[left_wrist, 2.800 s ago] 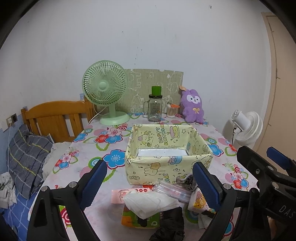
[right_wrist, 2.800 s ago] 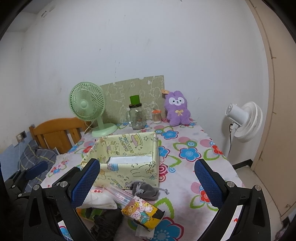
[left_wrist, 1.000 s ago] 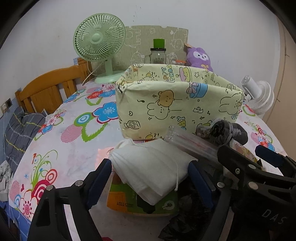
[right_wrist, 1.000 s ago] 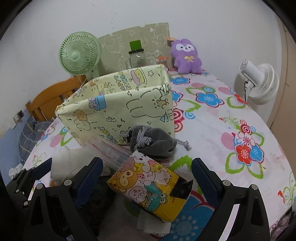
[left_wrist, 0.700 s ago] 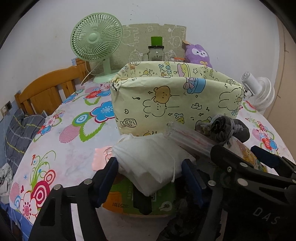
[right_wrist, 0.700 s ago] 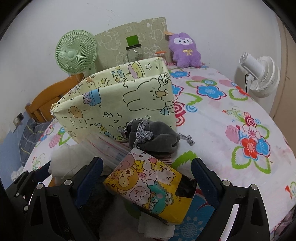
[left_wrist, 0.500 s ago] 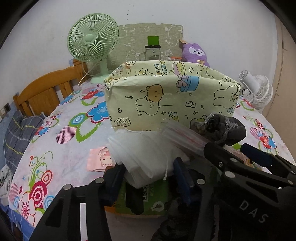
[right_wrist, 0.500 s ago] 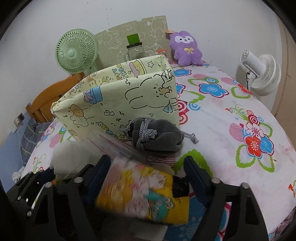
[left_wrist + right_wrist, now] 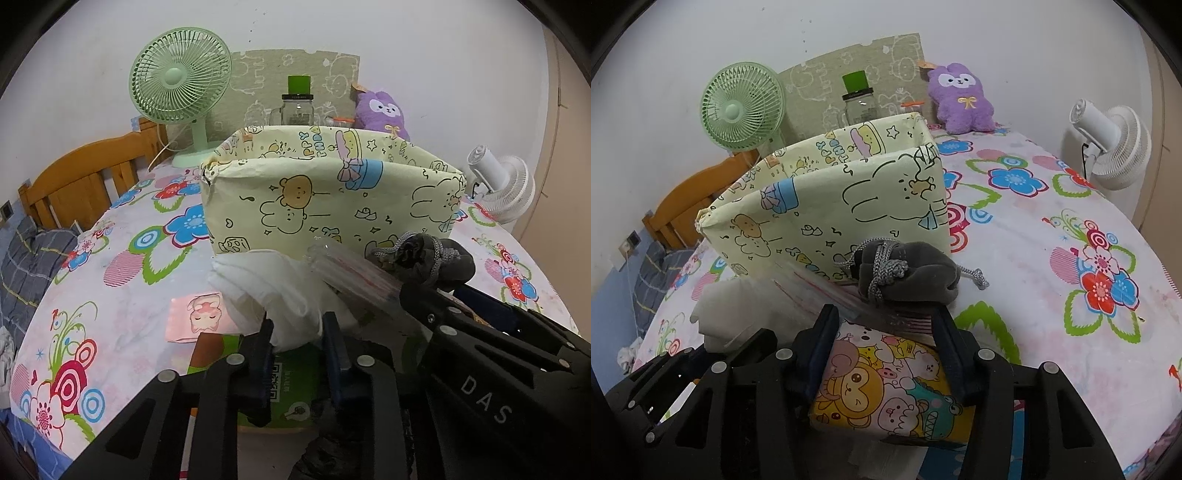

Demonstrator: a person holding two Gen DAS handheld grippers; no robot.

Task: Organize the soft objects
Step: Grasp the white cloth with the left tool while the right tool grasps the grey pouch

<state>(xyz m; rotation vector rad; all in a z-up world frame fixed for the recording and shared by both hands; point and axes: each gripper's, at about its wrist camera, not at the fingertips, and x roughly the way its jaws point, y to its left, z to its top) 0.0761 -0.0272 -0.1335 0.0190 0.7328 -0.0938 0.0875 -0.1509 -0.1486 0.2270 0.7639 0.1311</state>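
Masks (image 9: pixel 280 291), a soft white stack, lay at twelve o'clock from my left gripper (image 9: pixel 297 339), before the box (image 9: pixel 332 195); my jaws had pinched their near edge, limp and light. My right gripper (image 9: pixel 882 343) was closing around the squashy cartoon pack (image 9: pixel 886 387), pads at its sides.

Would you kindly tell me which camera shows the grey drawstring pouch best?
The right wrist view: the grey drawstring pouch lies whole and unobstructed before the yellow cartoon box. The left wrist view shows it off-centre, partly hidden.
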